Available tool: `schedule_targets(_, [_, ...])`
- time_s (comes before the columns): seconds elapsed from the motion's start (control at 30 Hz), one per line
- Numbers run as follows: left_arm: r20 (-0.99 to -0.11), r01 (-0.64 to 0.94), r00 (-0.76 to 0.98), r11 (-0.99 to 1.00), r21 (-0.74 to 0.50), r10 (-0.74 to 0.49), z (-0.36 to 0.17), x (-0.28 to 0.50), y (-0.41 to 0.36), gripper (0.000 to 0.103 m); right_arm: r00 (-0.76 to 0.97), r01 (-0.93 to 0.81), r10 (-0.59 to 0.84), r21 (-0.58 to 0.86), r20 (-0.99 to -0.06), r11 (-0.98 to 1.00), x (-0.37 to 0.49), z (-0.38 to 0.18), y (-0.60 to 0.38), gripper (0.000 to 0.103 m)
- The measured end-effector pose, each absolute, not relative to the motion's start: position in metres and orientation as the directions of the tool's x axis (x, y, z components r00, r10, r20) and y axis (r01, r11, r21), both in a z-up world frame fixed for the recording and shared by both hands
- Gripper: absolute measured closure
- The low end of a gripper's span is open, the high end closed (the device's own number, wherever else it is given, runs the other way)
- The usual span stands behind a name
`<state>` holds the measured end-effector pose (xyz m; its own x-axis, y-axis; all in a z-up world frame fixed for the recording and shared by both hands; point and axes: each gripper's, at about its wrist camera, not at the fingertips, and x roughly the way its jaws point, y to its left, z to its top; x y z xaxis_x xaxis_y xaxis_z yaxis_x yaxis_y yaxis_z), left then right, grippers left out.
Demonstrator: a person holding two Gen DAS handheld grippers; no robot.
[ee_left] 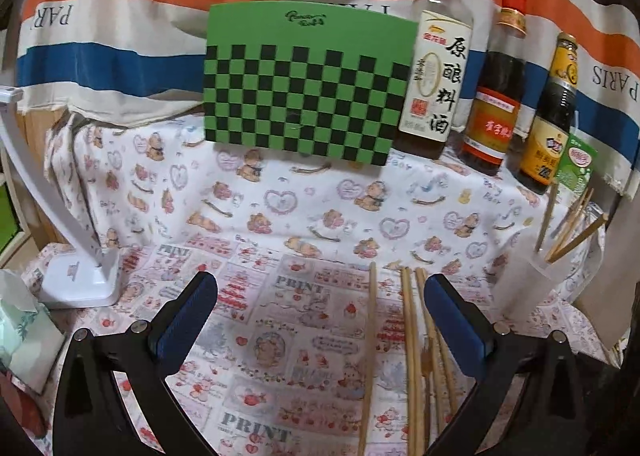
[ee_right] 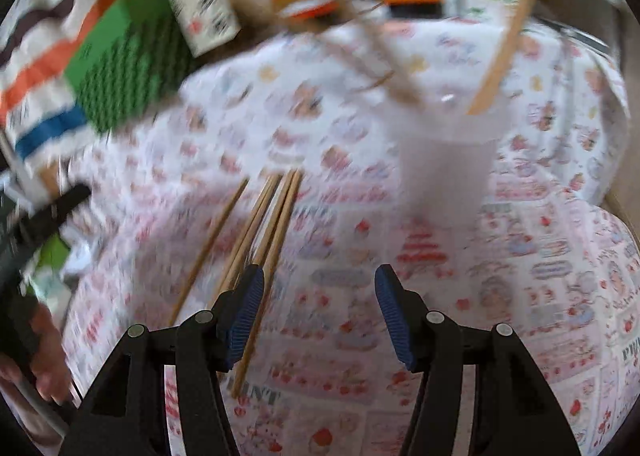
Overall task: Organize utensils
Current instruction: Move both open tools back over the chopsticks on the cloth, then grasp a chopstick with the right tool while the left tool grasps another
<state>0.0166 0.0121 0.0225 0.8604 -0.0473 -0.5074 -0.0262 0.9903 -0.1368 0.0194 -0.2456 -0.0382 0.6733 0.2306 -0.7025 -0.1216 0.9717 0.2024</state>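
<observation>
Several wooden chopsticks (ee_left: 412, 356) lie side by side on the printed cloth, between my left gripper's fingers and close to its right finger. My left gripper (ee_left: 320, 296) is open and empty above them. A translucent white cup (ee_left: 532, 276) at the right holds several chopsticks (ee_left: 568, 228) upright. In the blurred right wrist view the loose chopsticks (ee_right: 272, 223) lie left of centre, passing by the left finger, and the cup (ee_right: 448, 159) with chopsticks stands ahead. My right gripper (ee_right: 320, 300) is open and empty.
A green checkered board (ee_left: 304, 83) leans at the back. Three sauce bottles (ee_left: 496, 87) and a green carton (ee_left: 578, 167) stand at the back right. A white lamp base (ee_left: 80, 276) and a tissue pack (ee_left: 20, 336) sit at the left.
</observation>
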Motion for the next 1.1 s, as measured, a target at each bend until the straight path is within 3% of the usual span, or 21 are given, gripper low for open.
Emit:
schedule_targets(0.23, [-0.538, -0.061, 0.843, 0.991, -0.116, -0.011, 0.014, 0.023, 0.013, 0.001, 0.586, -0.229, 0.206, 0.084, -0.784, 0.97, 0.017, -0.066, -0.206, 0.043])
schedule_targets(0.53, [-0.558, -0.099, 0.829, 0.989, -0.111, 0.02, 0.011, 0.027, 0.018, 0.001, 0.604, -0.227, 0.134, -0.008, -0.785, 0.974, 0.015, -0.075, -0.197, 0.044])
schedule_targets(0.73, [-0.581, -0.122, 0.812, 0.99, -0.067, 0.061, 0.006, 0.031, 0.016, 0.001, 0.616, -0.201, 0.135, 0.011, -0.776, 0.98, 0.018, -0.072, -0.209, 0.094])
schedule_targets(0.93, [-0.6, -0.13, 0.796, 0.99, -0.045, 0.078, 0.002, 0.034, 0.015, 0.001, 0.66, -0.195, 0.172, 0.055, -0.731, 0.979, 0.012, -0.059, -0.218, 0.096])
schedule_targets(1.1, [-0.65, -0.131, 0.754, 0.991, -0.003, 0.098, -0.006, 0.042, 0.013, 0.001, 0.816, -0.195, 0.207, 0.08, -0.539, 0.977, -0.011, -0.02, -0.231, 0.096])
